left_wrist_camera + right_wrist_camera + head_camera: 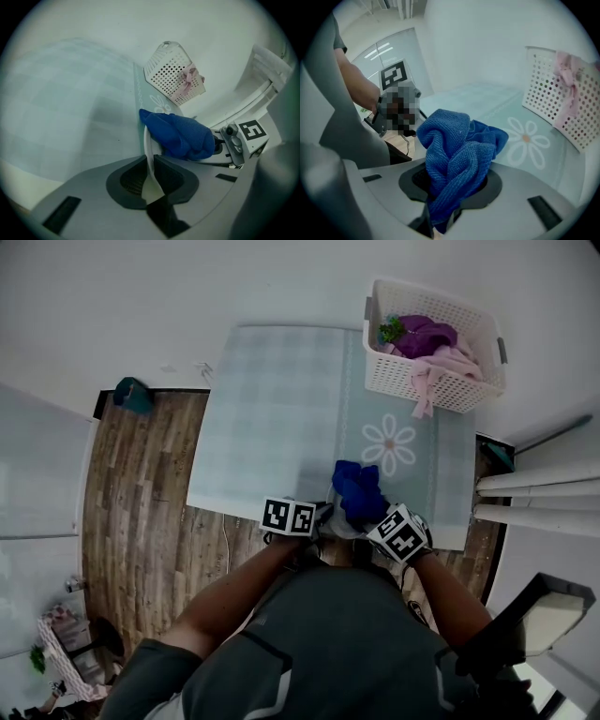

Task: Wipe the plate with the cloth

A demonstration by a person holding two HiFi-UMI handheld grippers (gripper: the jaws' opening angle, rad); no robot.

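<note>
A white plate (146, 140) stands on edge between the jaws of my left gripper (150, 161), which is shut on its rim. A crumpled blue cloth (457, 154) bulges out of my right gripper (454, 180), which is shut on it. In the left gripper view the blue cloth (180, 133) lies against the plate's right face, with the right gripper's body behind it. From the head view both grippers, left (319, 518) and right (373, 523), meet at the table's near edge with the cloth (359, 491) between them; the plate is mostly hidden there.
A pale green checked tablecloth (281, 418) with a white daisy (389, 444) covers the table. A white perforated basket (441, 381) holding pink and purple clothes stands at the far right corner. Wooden floor (141, 502) lies to the left.
</note>
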